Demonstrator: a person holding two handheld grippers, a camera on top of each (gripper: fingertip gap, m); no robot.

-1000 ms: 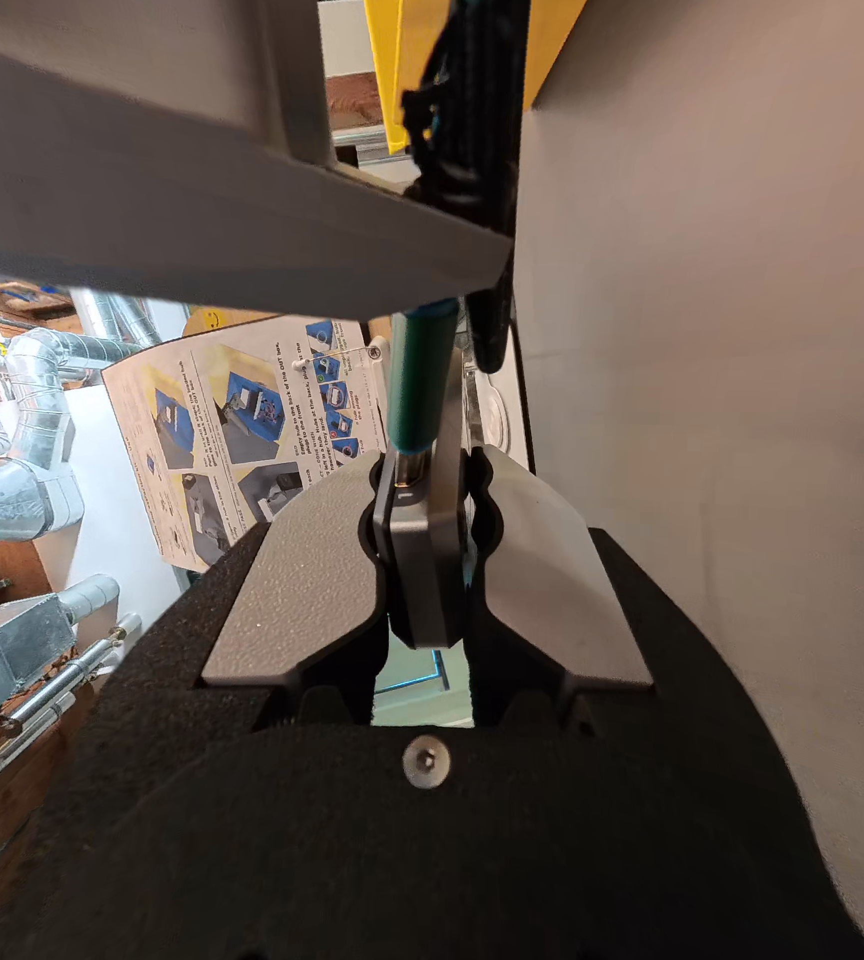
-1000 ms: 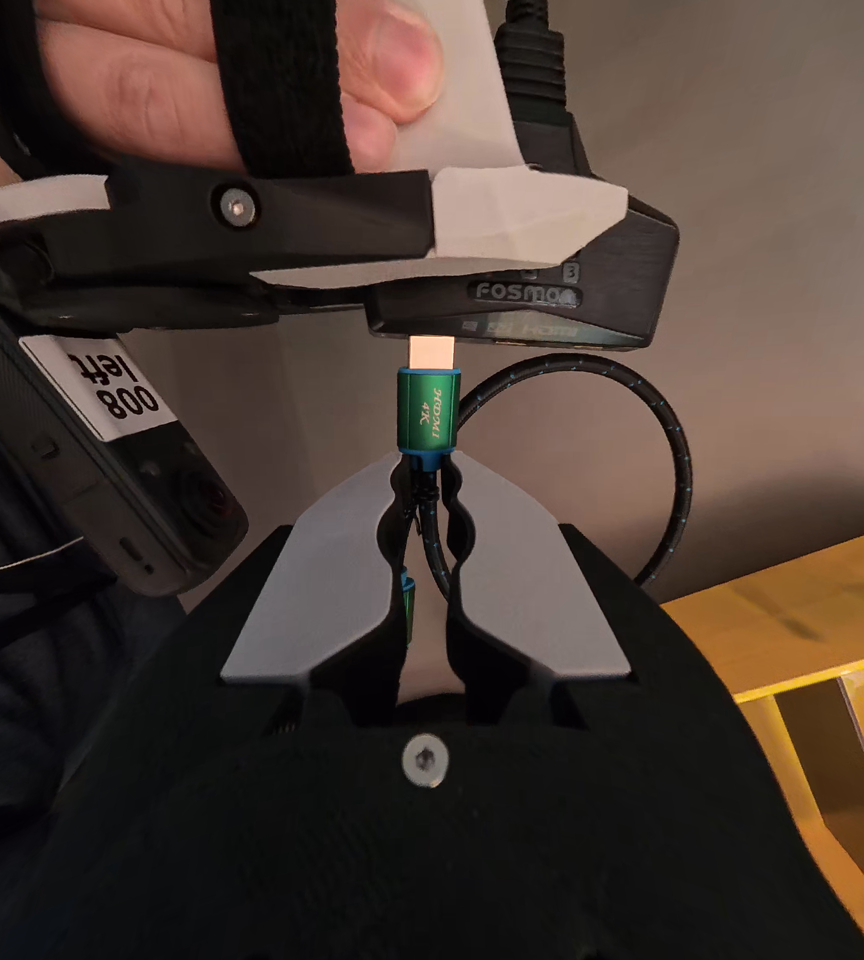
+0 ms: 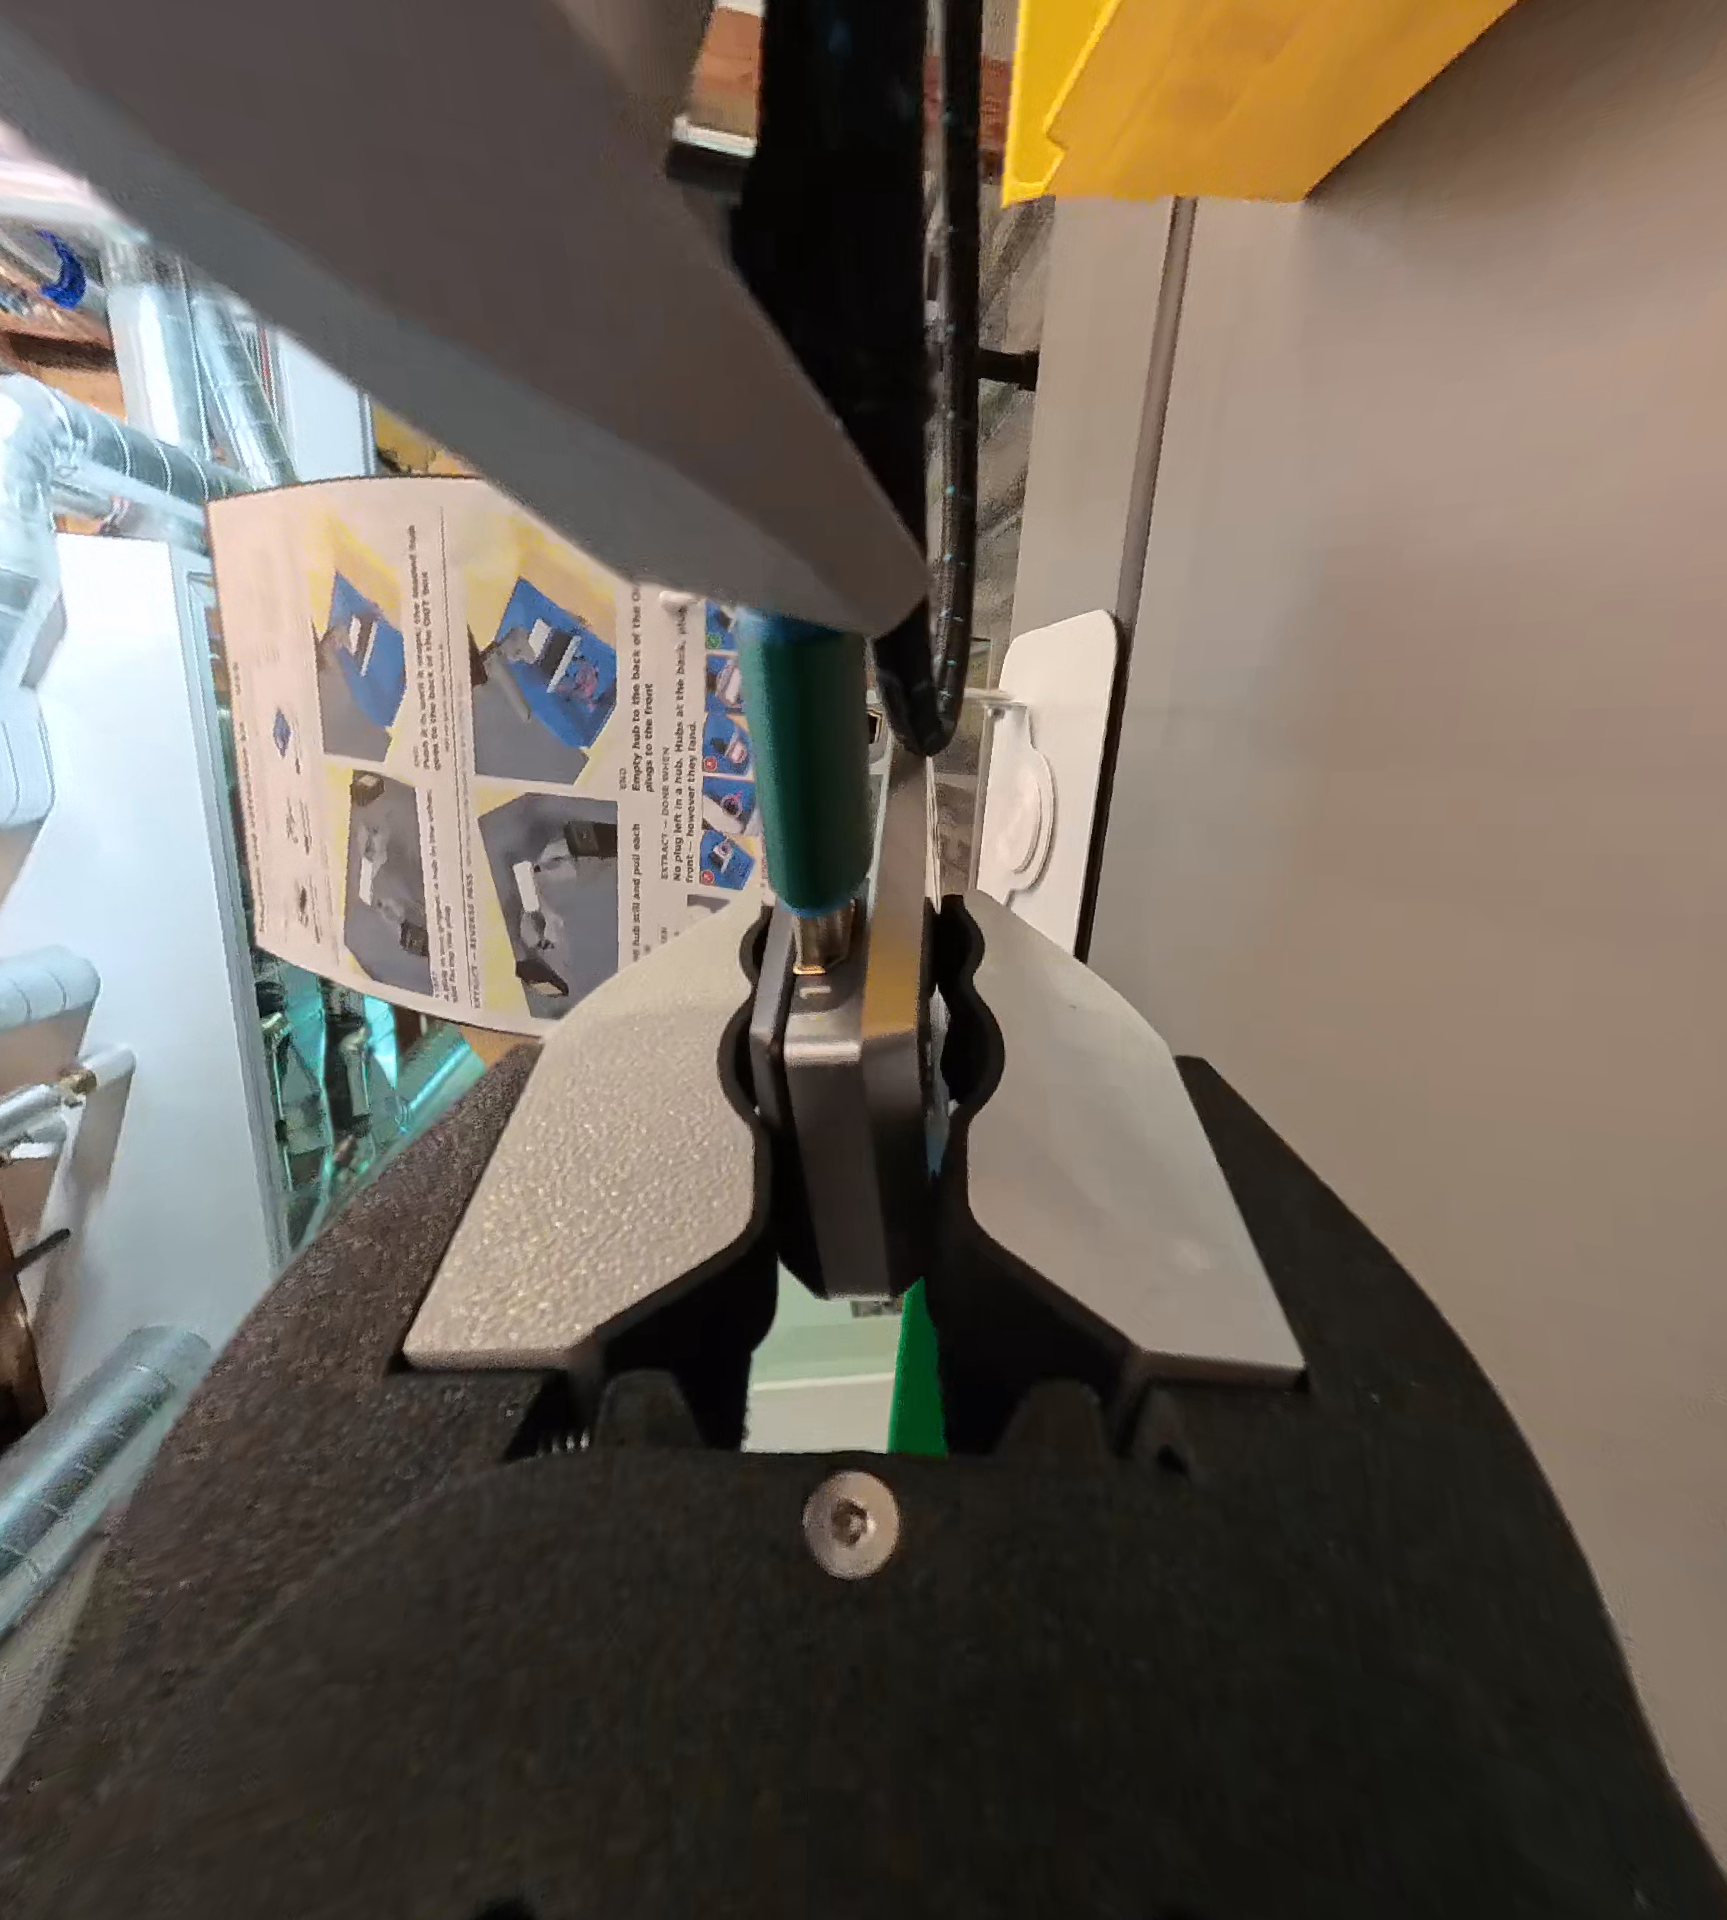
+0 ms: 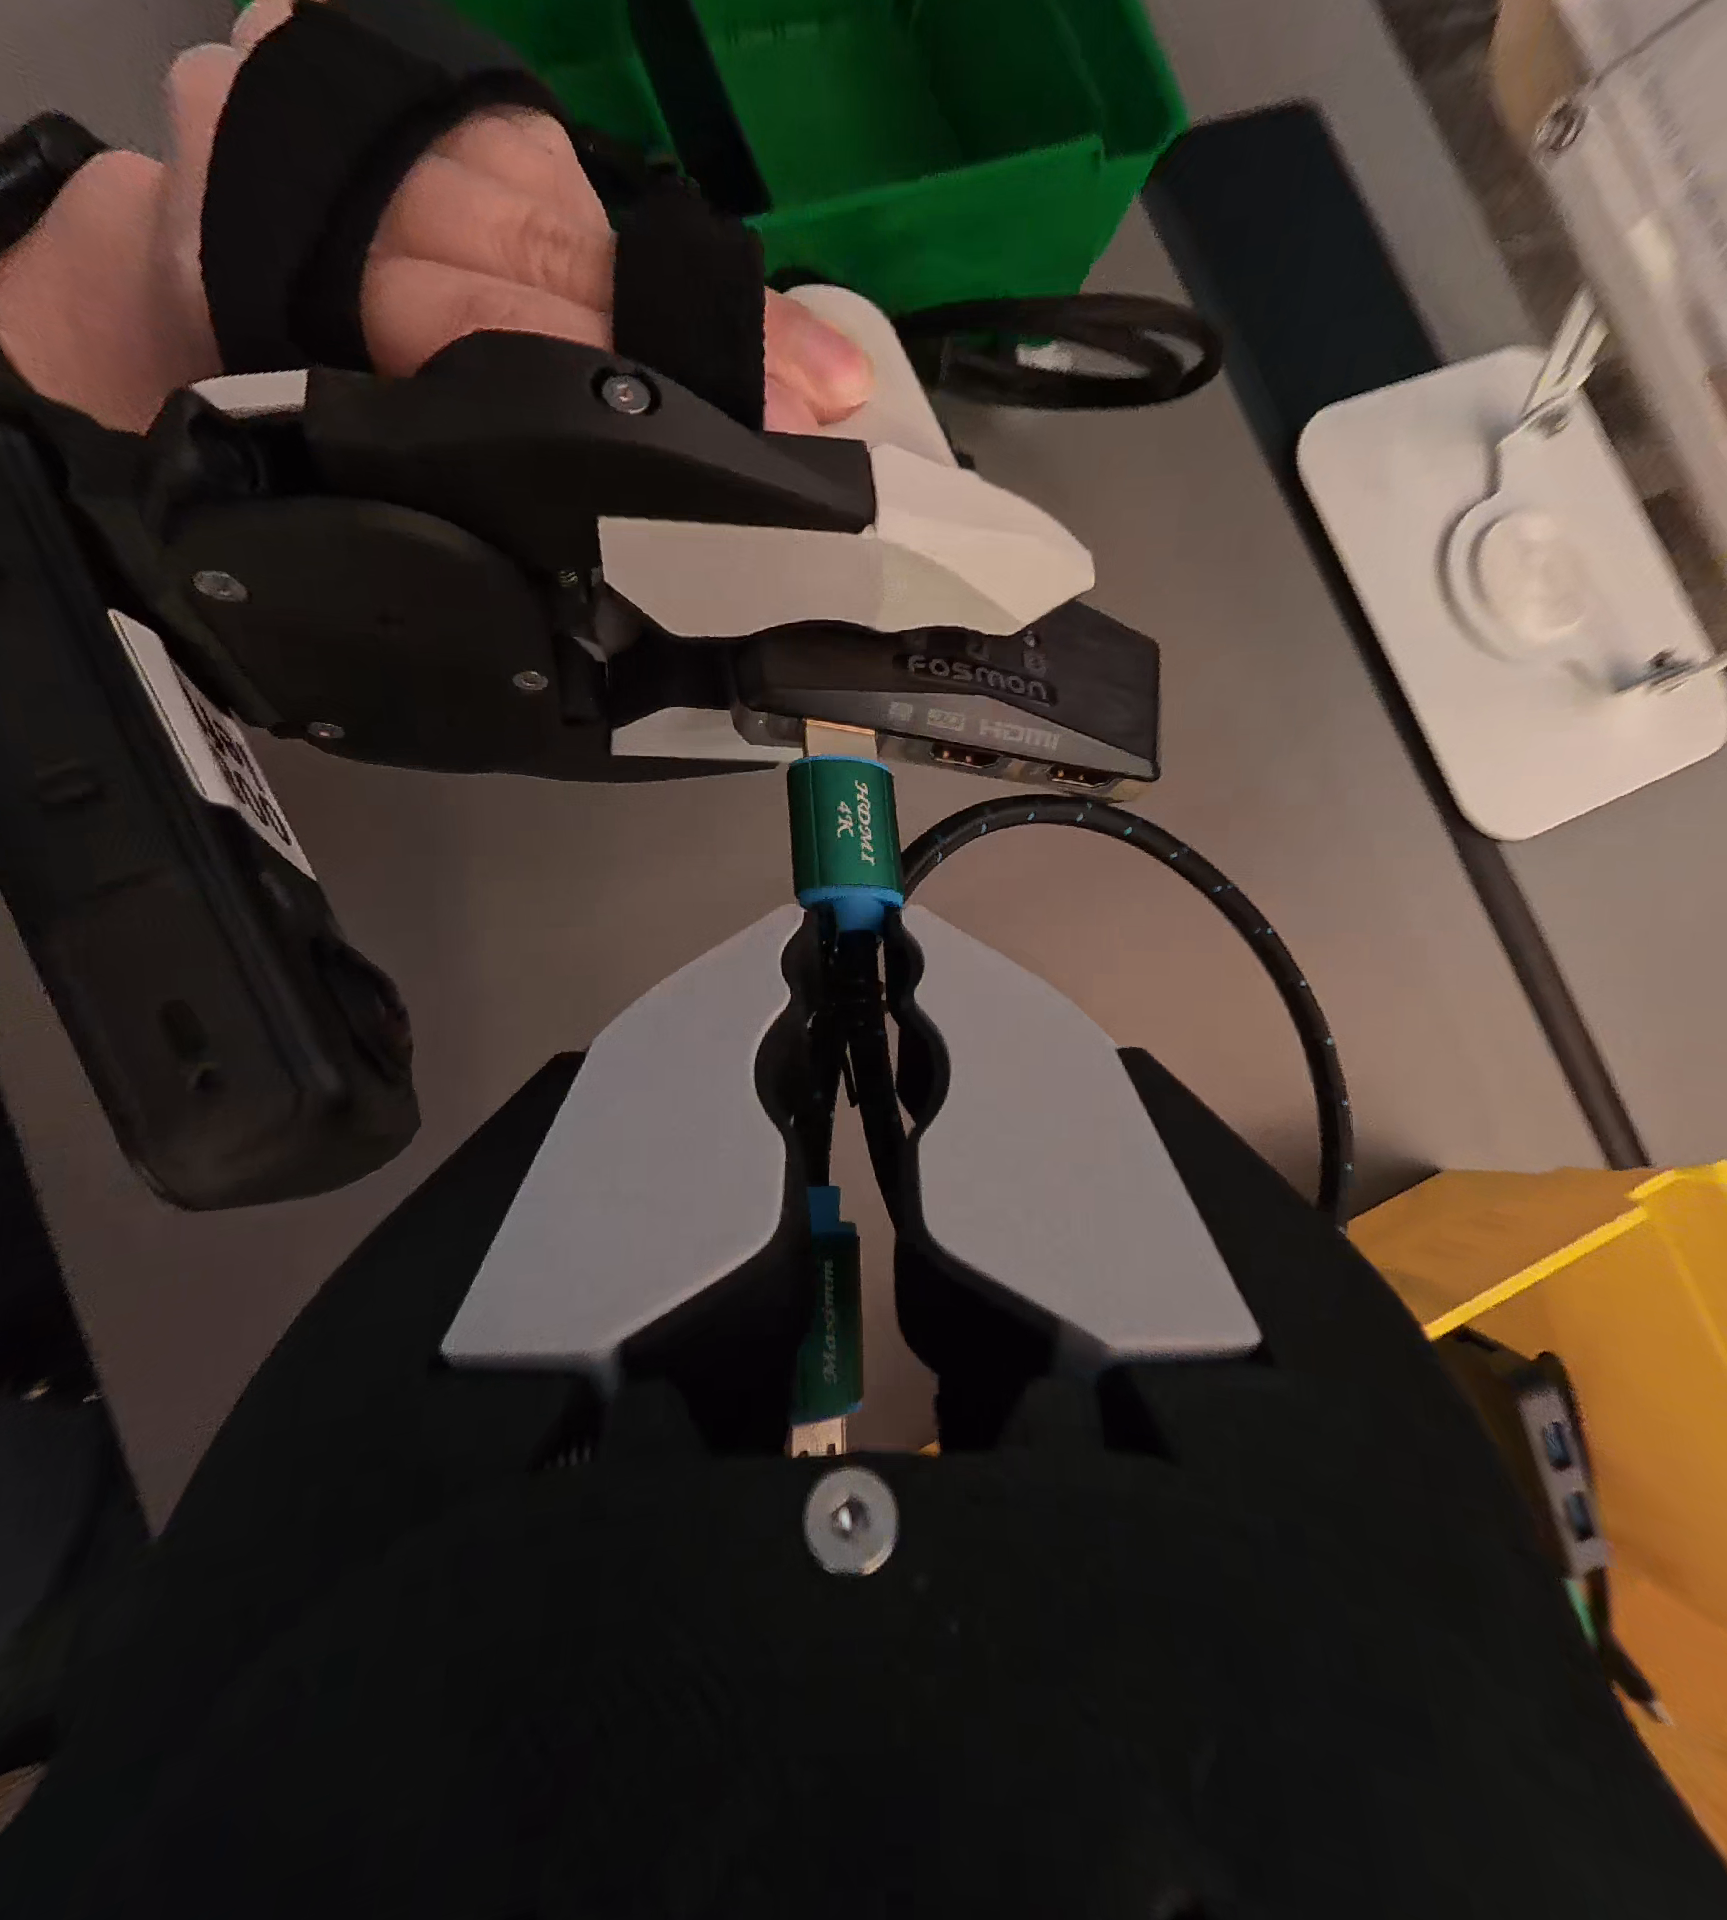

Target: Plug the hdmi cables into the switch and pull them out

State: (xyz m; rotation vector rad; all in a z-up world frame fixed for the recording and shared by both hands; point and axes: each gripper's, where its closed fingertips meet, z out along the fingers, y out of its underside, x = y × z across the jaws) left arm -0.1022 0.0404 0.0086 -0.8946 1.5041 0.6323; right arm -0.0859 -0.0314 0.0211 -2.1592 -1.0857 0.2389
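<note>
The flat dark grey HDMI switch (image 4: 994, 686) sits clenched in my left gripper (image 4: 838, 665), just ahead of my right gripper's (image 4: 843, 935) tips. My right fingers pinch the black braided cable (image 4: 1274, 966) just behind its green metal plug (image 4: 841, 826), whose gold tip sits in the switch's leftmost port with some metal showing. The cable loops off to my right. Beyond lie a green bin (image 4: 900, 135), a yellow bin (image 4: 1617, 1403) and a white plate (image 4: 1503, 582).

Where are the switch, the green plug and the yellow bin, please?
switch (image 4: 994, 681): right wrist view, dark top face beside the left gripper.
green plug (image 4: 841, 823): right wrist view, middle of its green shell.
yellow bin (image 4: 1607, 1320): right wrist view, its outer wall.
</note>
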